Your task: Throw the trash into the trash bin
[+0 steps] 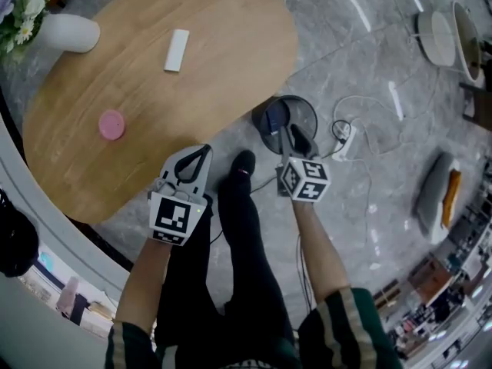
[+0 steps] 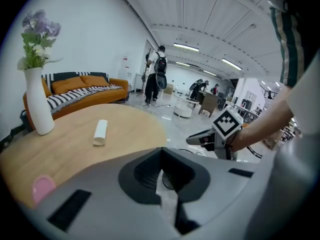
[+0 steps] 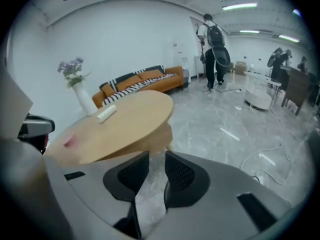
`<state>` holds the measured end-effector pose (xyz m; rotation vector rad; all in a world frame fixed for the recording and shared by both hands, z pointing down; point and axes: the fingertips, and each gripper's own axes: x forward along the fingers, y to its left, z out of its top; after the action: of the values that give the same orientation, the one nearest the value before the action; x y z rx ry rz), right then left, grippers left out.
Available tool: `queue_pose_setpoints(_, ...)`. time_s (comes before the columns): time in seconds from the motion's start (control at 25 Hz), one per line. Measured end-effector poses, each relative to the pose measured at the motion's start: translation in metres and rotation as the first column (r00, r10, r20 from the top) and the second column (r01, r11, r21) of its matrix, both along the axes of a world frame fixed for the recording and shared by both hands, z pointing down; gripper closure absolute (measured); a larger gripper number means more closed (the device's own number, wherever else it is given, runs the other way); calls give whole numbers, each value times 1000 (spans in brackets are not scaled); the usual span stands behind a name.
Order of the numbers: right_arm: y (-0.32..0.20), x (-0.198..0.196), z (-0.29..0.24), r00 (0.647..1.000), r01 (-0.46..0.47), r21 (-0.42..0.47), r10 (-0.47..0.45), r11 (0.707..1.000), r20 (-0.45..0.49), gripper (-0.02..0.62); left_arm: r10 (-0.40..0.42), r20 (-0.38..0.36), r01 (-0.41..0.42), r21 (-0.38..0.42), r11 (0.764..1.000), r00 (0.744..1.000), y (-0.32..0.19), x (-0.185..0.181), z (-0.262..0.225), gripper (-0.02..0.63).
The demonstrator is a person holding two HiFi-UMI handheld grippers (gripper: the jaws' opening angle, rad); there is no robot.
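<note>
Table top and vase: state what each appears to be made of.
Table top: looks like wood or wood veneer, given its warm tan colour and faint grain; satin finish. Vase: probably glazed ceramic, smooth plain white with soft sheen; plastic is possible.

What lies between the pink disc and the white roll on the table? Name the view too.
Nothing: in the head view, the wooden table between the pink disc and the white roll is bare.

A white vase (image 1: pixel 69 33) of flowers (image 1: pixel 21 10) stands on the wooden table (image 1: pixel 231 44)
</note>
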<state>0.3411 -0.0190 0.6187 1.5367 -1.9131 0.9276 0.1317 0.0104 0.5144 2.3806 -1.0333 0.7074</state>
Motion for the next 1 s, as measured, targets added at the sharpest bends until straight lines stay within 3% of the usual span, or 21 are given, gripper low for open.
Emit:
queue_pose_setpoints(0.12,-20,-22,-33,999,40,55,-41,998,25,549,-43,20,42,38,998,999,-10,-24,-14,606)
queue_pose_setpoints(0.32,-44,-82,-71,992,124,106,-127,987,23,594,-145,25,143,58,988,989,-18,-77,-25,606)
queue_pose_setpoints(0.52,-76,-149,-92,975,204,144,-215,968,63,594,-230,8,229,81,970,973,-26,-114,-35,606)
queue_pose_setpoints(0.76,-95,-215,-98,949,290,165,-305,943,77,591,-262,19,260,81,962,965,-18,-143,-38,606)
queue_pose_setpoints(0.92,-106,-244,-104,935,336,180,-351,924,54,474,-292,6,291,90,953,956,-20,-160,-44,606)
queue_pose_setpoints(1.0,-110,-258,-103,934,340,182,-355,923,51,455,-300,5,298,90,950,954,-16,-170,-44,606)
